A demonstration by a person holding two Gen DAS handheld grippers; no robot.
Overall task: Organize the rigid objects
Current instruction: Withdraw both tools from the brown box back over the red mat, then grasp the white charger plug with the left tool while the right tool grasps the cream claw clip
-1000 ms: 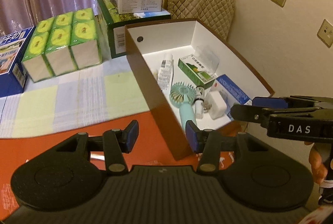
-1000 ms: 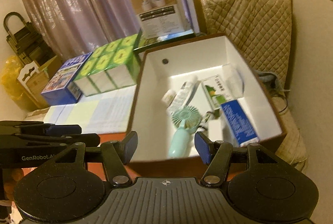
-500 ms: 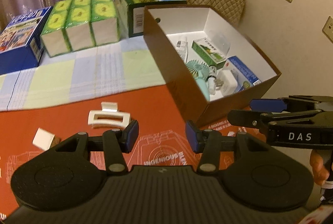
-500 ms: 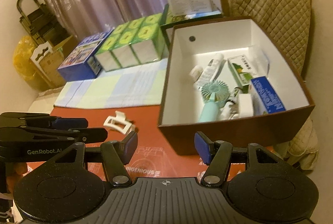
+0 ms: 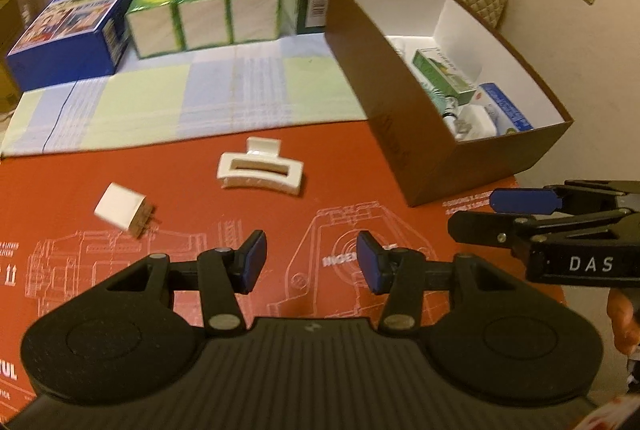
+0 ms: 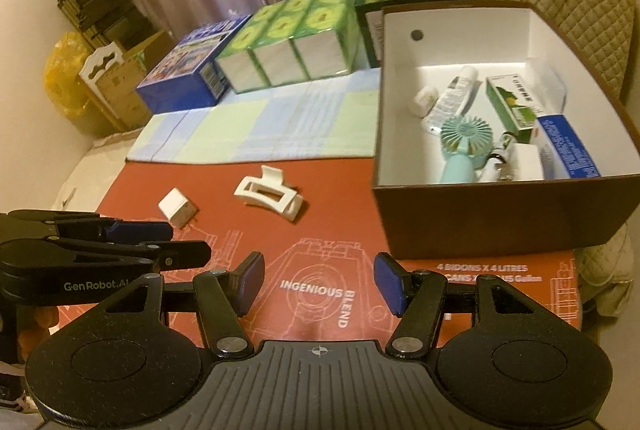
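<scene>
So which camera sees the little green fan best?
The right wrist view: the mint handheld fan shows whole inside the brown box. In the left wrist view, the box wall hides nearly all of it, leaving a sliver.

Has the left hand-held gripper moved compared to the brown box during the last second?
Yes. The left hand-held gripper drew back from the brown box and now hangs over the red mat, near the white hair clip.

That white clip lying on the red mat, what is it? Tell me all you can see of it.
The hair clip is a white claw clip, apparently glossy plastic, with a long rectangular body, a slot through its middle and a squared tab sticking up at the back. It looks closed and lies flat on the red mat, between the white plug and the brown box. Nothing but the mat touches it.
</scene>
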